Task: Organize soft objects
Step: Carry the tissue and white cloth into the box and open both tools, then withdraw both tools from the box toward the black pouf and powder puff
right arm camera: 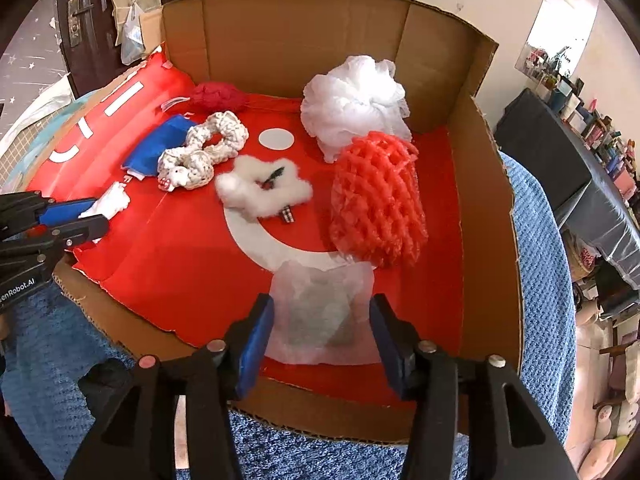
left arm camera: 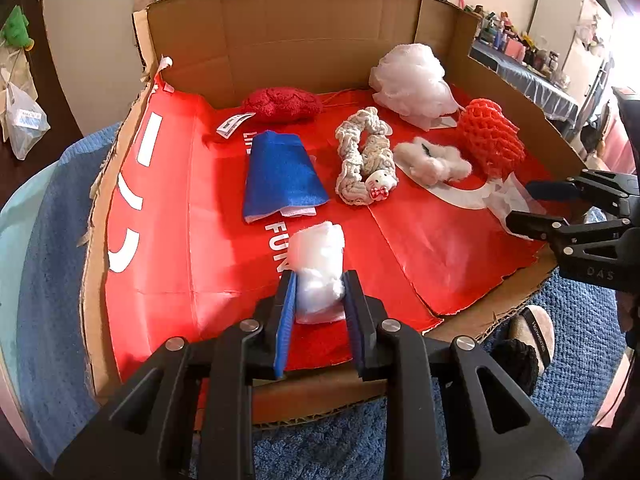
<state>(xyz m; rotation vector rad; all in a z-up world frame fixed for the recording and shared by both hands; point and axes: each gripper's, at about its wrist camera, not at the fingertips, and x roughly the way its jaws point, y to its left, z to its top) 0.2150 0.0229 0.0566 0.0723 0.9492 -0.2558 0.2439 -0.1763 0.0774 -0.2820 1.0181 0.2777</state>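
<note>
— What have your claws got, nearest first?

— My left gripper (left arm camera: 320,296) is pinched tight on one white cotton wad (left arm camera: 320,276), fluffy and squashed between the blue pads. My right gripper (right arm camera: 322,332) stands partly spread; one thin white gauzy sheet (right arm camera: 322,312) lies flat between its fingers, and the pads are clear of it.

— And further out?

— Beyond the left claw, one folded blue cloth (left arm camera: 280,172); to its right, one cream crocheted band (left arm camera: 366,156) with a small cat face. Just past the right claw, one red foam net (right arm camera: 376,200) and one white fuzzy clip (right arm camera: 260,190). Farthest, near the cardboard box (left arm camera: 304,36) wall, one red knitted piece (left arm camera: 282,104) and one white mesh pouf (right arm camera: 354,98).
</note>
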